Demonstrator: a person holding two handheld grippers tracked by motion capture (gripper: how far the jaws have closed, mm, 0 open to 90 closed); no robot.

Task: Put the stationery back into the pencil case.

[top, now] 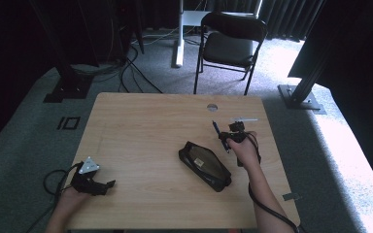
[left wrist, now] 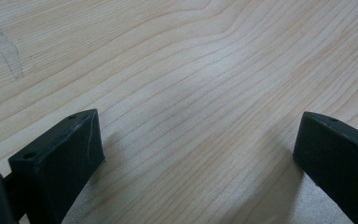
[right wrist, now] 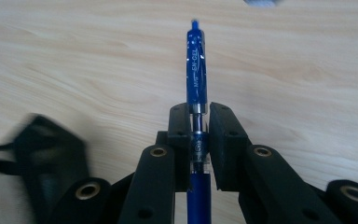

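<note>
My left gripper (top: 108, 185) rests at the table's (top: 141, 121) near left corner, jaws apart, nothing between. The pouch (top: 205, 165) lies mid-table, right of centre. My right gripper (right wrist: 199, 140) clamps the blue pen (right wrist: 196, 65) near the right edge. I keep the pen level and approach the pouch's opening slowly.

The high view looks forward and down over the whole bench (top: 141, 121). The left gripper view sits close above bare bench wood. The right gripper view looks along its tool (right wrist: 198, 135), sharing the blue pen (right wrist: 196, 70) and black pouch (right wrist: 51, 154) with the high view.
</note>
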